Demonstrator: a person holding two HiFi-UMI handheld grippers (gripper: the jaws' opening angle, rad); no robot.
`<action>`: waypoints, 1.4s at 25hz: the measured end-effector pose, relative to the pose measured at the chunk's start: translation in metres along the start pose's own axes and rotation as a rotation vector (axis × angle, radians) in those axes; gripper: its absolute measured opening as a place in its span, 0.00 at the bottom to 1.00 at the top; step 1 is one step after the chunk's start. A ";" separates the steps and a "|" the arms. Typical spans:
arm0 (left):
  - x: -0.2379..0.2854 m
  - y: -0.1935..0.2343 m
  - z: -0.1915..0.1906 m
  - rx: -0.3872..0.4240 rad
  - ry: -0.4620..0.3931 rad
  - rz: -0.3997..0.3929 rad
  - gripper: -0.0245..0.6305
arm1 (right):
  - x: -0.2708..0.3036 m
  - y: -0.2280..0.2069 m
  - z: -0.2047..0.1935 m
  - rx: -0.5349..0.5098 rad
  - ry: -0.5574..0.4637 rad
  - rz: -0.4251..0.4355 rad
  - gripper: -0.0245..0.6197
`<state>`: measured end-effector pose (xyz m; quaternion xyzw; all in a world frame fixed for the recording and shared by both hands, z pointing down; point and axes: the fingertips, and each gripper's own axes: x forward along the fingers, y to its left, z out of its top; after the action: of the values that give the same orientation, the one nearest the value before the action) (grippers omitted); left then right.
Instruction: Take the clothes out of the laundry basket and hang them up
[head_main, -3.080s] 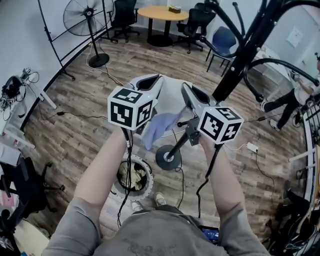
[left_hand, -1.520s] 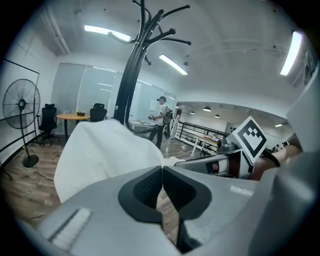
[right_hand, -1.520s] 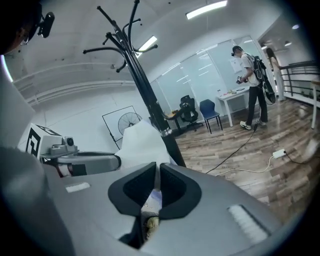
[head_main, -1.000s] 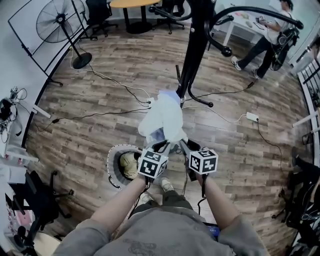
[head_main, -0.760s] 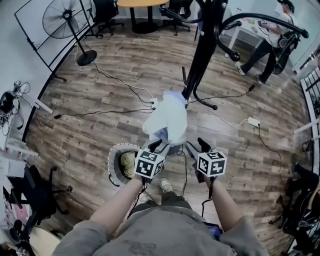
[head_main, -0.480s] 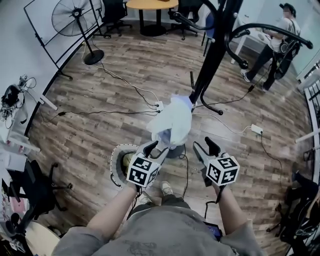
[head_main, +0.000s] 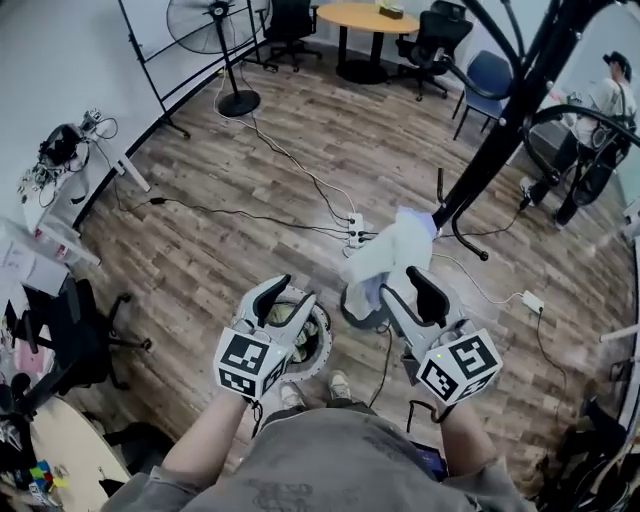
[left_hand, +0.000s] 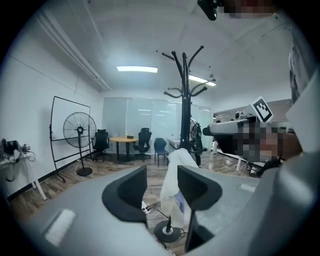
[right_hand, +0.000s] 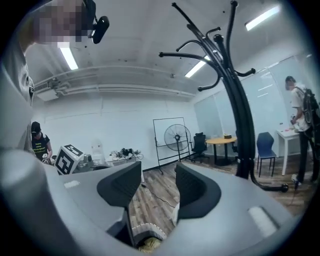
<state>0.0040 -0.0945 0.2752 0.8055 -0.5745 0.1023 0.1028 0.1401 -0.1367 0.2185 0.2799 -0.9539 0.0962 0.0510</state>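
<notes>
A white and pale blue garment hangs draped over a low stand with a round base. Both grippers are held up near me, clear of it. My left gripper is open and empty above the round laundry basket, which holds yellowish clothes. My right gripper is open just in front of the garment; its jaws have just opened wide and eased in slightly, with nothing between them. The left gripper view looks past my left gripper at the garment. The right gripper view shows my right gripper above the basket.
A tall black coat rack rises at the right, behind the garment. Cables and a power strip lie across the wood floor. A fan, a round table and office chairs stand at the back. A person is at the far right.
Both grippers let go of the garment, pulled back toward me and rose. The right jaws went from nearly shut to wide. The garment stays draped on the low stand.
</notes>
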 end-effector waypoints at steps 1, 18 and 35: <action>-0.011 0.010 0.008 -0.002 -0.023 0.031 0.33 | 0.007 0.009 0.007 -0.011 -0.008 0.025 0.40; -0.171 0.103 0.029 0.000 -0.127 0.412 0.33 | 0.085 0.138 0.032 -0.119 -0.025 0.356 0.38; -0.134 0.134 -0.080 -0.118 0.069 0.410 0.33 | 0.142 0.130 -0.091 -0.104 0.244 0.292 0.38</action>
<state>-0.1694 0.0061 0.3204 0.6604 -0.7276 0.1147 0.1462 -0.0450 -0.0847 0.3089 0.1219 -0.9747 0.0863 0.1660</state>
